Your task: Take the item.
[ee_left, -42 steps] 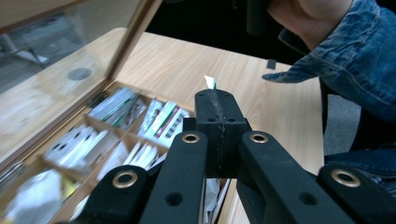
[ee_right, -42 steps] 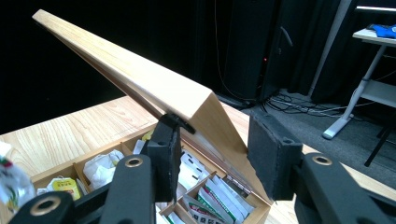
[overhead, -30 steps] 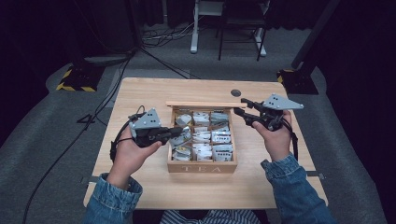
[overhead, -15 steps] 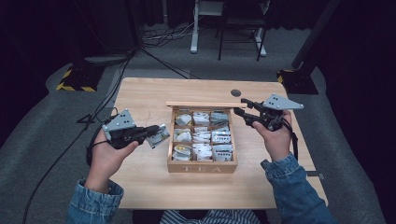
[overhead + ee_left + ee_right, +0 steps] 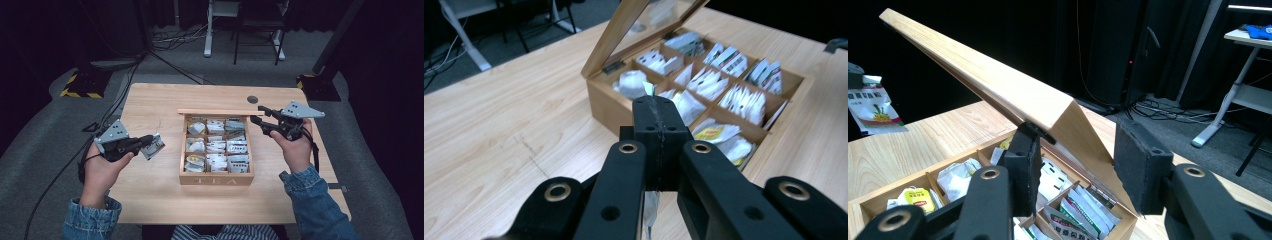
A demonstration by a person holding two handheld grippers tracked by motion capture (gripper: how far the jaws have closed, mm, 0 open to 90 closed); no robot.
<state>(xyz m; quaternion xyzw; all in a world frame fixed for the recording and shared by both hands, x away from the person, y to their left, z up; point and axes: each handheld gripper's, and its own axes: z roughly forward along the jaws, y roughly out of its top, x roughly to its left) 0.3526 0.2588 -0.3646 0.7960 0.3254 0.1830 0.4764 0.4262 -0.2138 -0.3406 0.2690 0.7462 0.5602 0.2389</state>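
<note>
An open wooden tea box (image 5: 216, 179) sits mid-table, its lid (image 5: 220, 112) standing up at the back and its compartments full of tea packets. My left gripper (image 5: 148, 141) is left of the box, above the table, shut on a white tea packet (image 5: 155, 147). In the left gripper view the jaws (image 5: 658, 115) are pressed together, with the packet's thin edge (image 5: 650, 210) showing between them. My right gripper (image 5: 256, 119) stands open at the box's back right corner. In the right gripper view its jaws (image 5: 1083, 155) straddle the lid's edge (image 5: 998, 85) without touching it.
The wooden table (image 5: 150, 190) has bare room left and right of the box. A dark round hole (image 5: 252, 99) lies behind the box. Cables and a yellow-black striped base (image 5: 82, 82) are on the floor beyond the table.
My left gripper has drawn away from the box to the left, carrying the tea packet. The right gripper has stayed where it was.
</note>
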